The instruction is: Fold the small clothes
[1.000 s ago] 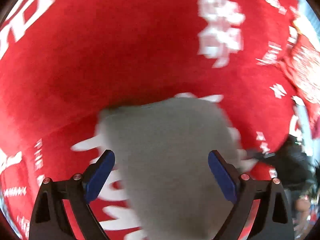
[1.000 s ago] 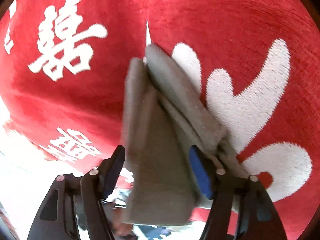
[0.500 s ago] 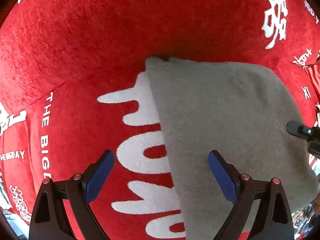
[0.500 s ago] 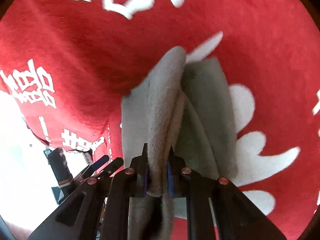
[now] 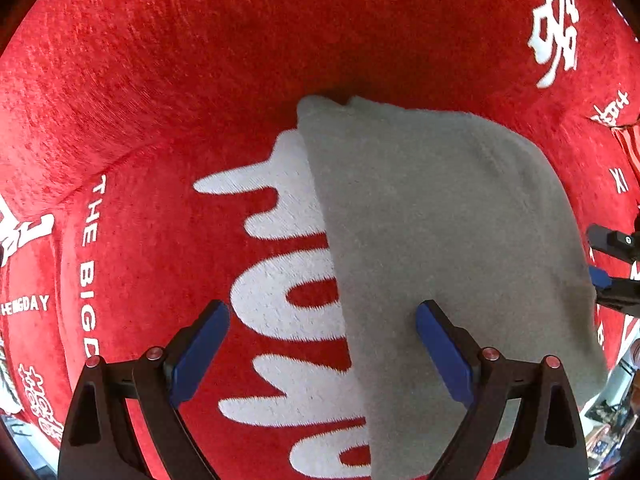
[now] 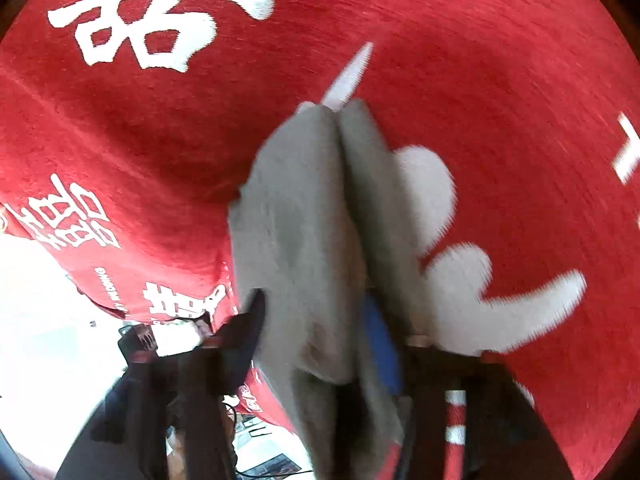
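A folded grey fleece cloth (image 5: 440,232) lies on a red cover with white lettering (image 5: 160,100). My left gripper (image 5: 322,344) is open just above the cloth's near left edge, with nothing between its blue pads. In the right wrist view the same cloth (image 6: 304,248) shows as stacked folded layers. My right gripper (image 6: 316,320) has its jaws parted, with the cloth's layers lying between them; the view is blurred. The right gripper also shows at the right edge of the left wrist view (image 5: 616,264).
The red cover (image 6: 500,80) drapes over the surface's edge at the left of the right wrist view, with a bright floor (image 6: 48,340) below. Clutter shows at the lower right of the left wrist view (image 5: 608,432).
The right gripper was shut on the cloth's folded edge half a second ago and has now opened. The left gripper has stayed open and almost still over the cloth.
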